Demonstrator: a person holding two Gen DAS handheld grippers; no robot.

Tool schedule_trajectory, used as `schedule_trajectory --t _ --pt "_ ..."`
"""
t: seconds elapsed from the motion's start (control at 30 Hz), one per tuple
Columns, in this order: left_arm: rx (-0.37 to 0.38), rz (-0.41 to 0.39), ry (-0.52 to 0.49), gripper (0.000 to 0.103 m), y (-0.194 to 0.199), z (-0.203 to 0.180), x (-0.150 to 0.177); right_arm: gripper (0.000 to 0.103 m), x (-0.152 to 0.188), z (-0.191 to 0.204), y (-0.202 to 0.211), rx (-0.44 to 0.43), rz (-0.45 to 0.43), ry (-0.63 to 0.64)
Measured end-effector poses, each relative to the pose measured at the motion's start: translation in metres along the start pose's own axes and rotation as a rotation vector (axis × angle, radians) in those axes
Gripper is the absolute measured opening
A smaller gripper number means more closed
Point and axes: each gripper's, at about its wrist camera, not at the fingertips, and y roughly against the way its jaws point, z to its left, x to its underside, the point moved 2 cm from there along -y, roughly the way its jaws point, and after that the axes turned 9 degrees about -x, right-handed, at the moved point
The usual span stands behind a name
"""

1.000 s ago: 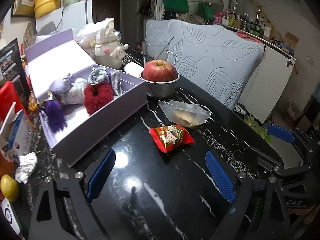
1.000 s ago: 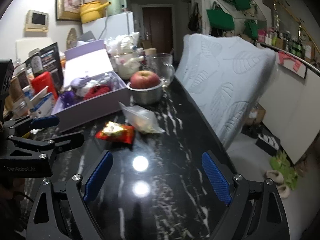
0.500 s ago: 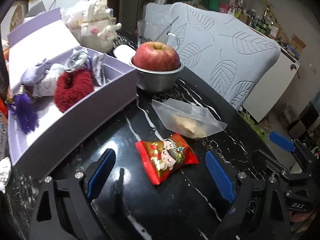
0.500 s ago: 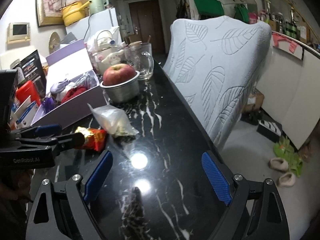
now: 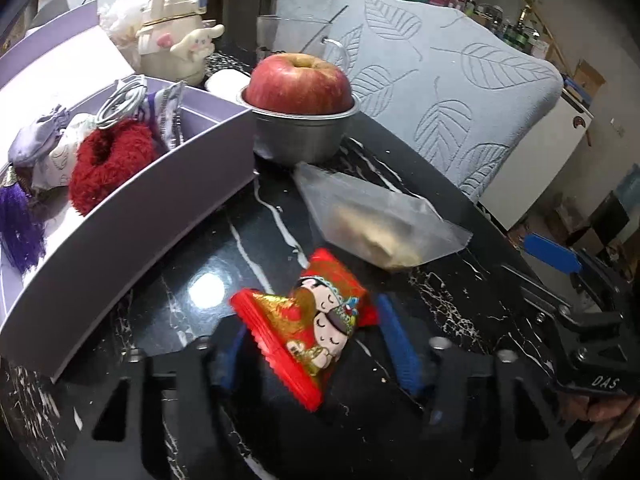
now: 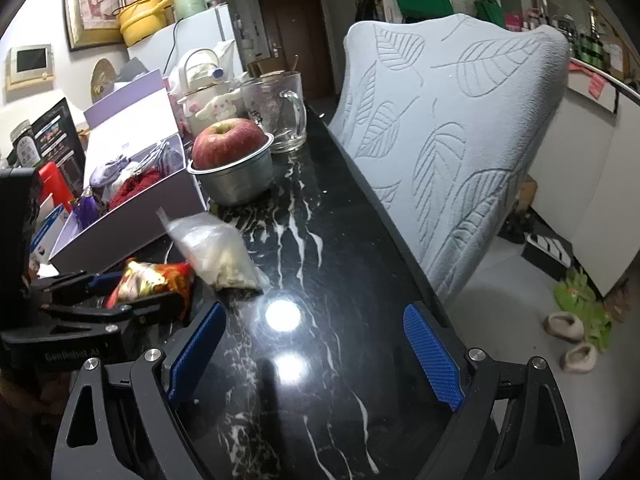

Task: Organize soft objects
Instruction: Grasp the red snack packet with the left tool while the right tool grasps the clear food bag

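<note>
Between the left gripper's [image 5: 312,344] just-closing jaws: the red snack packet [image 5: 308,320].

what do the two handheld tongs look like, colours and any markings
Both are black angular frames with triangular cut-outs and silver screws. The right tongs carry ribbed blue pads on their fingers. The left tongs have the same blue pads. Faint pale lettering sits on each body, too blurred to read fully. No cables or sleeves show.
</note>
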Motion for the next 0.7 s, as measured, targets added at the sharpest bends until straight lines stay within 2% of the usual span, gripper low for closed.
schedule_trajectory --t 0.07,0.27,0.43,0.57,0.7 --pt "-0.001 0.000 -0.021 0.048 0.001 -0.002 0.000 0.092 -0.004 0.002 -0.003 -0.019 0.000 0.012" --pt "0.001 0.016 -0.014 0.047 0.007 0.009 0.007 0.092 -0.015 0.011 -0.012 -0.050 0.005 0.045" --pt "-0.044 0.012 -0.040 0.046 0.017 0.025 0.021 0.092 -0.020 0.018 -0.022 -0.088 0.024 0.038" --pt "-0.056 0.018 -0.015 0.046 0.026 0.041 0.030 0.092 -0.022 0.027 -0.031 -0.120 0.033 0.043" --pt "-0.063 0.013 0.011 0.046 0.029 0.051 0.030 0.099 -0.024 0.040 -0.038 -0.140 0.044 0.075"
